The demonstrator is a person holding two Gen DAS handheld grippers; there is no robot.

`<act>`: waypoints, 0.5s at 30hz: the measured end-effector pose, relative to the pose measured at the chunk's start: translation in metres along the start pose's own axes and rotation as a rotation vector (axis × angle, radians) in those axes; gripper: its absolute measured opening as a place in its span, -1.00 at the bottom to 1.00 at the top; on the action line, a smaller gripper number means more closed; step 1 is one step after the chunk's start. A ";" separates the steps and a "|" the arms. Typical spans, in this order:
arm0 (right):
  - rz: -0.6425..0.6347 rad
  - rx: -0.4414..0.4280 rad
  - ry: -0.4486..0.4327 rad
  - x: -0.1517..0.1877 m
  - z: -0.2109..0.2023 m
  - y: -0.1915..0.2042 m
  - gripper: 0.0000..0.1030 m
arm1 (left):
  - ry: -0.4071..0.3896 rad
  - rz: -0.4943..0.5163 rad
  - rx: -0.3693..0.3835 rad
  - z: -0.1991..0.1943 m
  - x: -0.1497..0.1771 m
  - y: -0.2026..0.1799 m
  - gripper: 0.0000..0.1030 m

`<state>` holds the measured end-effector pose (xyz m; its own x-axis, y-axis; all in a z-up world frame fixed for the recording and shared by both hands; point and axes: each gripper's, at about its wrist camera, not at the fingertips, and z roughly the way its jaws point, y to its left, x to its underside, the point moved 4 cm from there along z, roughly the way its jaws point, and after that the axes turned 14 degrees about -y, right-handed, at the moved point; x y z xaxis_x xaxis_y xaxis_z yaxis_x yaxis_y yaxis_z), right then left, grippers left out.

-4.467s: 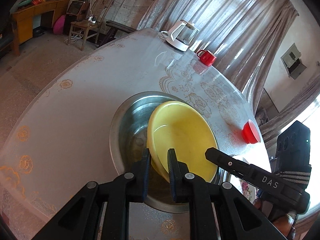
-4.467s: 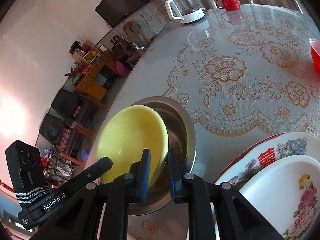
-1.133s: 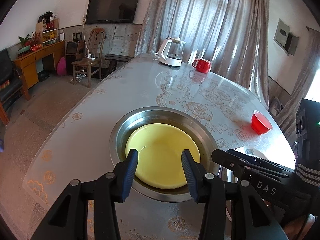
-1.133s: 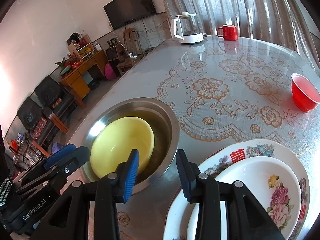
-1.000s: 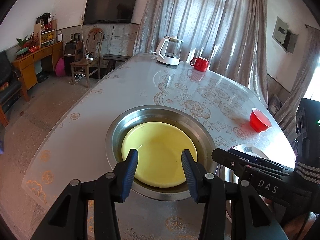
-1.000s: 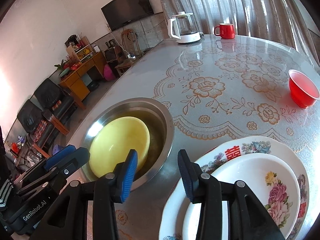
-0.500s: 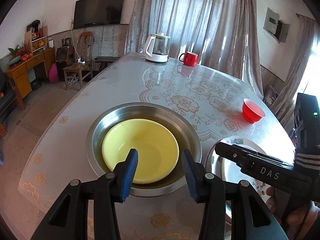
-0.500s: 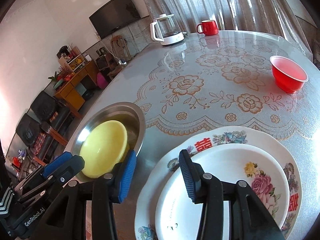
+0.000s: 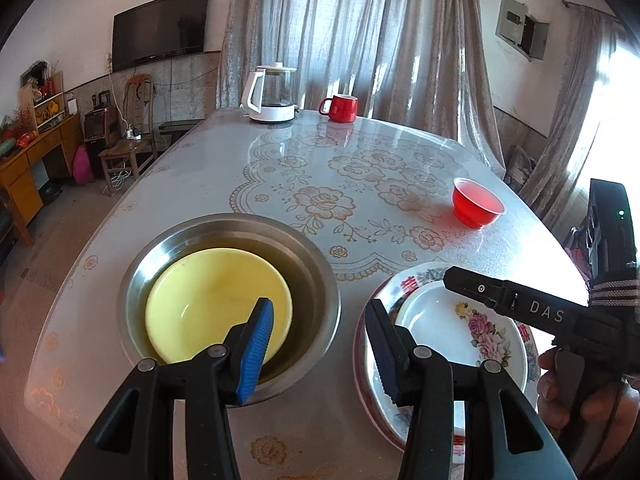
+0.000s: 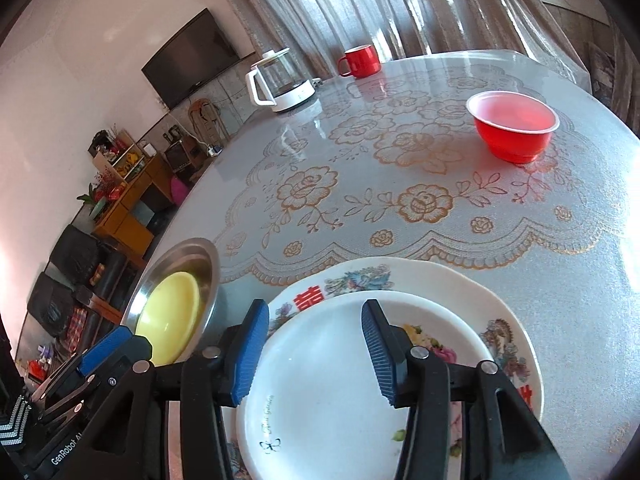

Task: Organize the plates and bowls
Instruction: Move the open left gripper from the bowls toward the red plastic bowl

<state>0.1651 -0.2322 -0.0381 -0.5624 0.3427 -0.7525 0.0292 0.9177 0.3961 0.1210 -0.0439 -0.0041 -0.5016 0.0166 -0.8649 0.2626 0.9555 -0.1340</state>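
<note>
Your left gripper (image 9: 318,342) stands partly open and holds nothing; its fingers frame the gap between the steel basin (image 9: 320,280) and the plates. Your right gripper (image 10: 310,354) has just been opening, its jaws likewise parted and empty, hovering over the white floral plate (image 10: 320,392); whether a pad grazes the plate I cannot tell. The basin holds the yellow bowl (image 9: 208,300), lying flat at ten o'clock from your left gripper. The white plate rests inside the larger patterned plate (image 10: 440,280), directly under your right gripper. A red bowl (image 10: 514,128) sits well apart at one o'clock on the table (image 10: 360,152).
</note>
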 end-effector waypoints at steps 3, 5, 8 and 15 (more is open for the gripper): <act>0.028 0.028 -0.021 -0.007 -0.007 -0.017 -0.05 | 0.016 0.014 0.019 0.006 -0.001 -0.012 -0.06; 0.055 0.047 -0.036 -0.011 -0.012 -0.030 -0.05 | 0.031 0.025 0.035 0.011 -0.002 -0.019 -0.06; 0.088 0.075 -0.055 -0.017 -0.018 -0.049 -0.04 | 0.050 0.035 0.053 0.018 0.000 -0.029 -0.06; 0.152 0.137 -0.067 -0.020 -0.026 -0.089 -0.04 | 0.069 0.055 0.106 0.031 -0.005 -0.049 -0.06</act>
<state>0.1525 -0.3256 -0.0445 -0.4871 0.4877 -0.7245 0.2245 0.8716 0.4358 0.1368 -0.0996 -0.0082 -0.5385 0.0915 -0.8376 0.3749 0.9163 -0.1409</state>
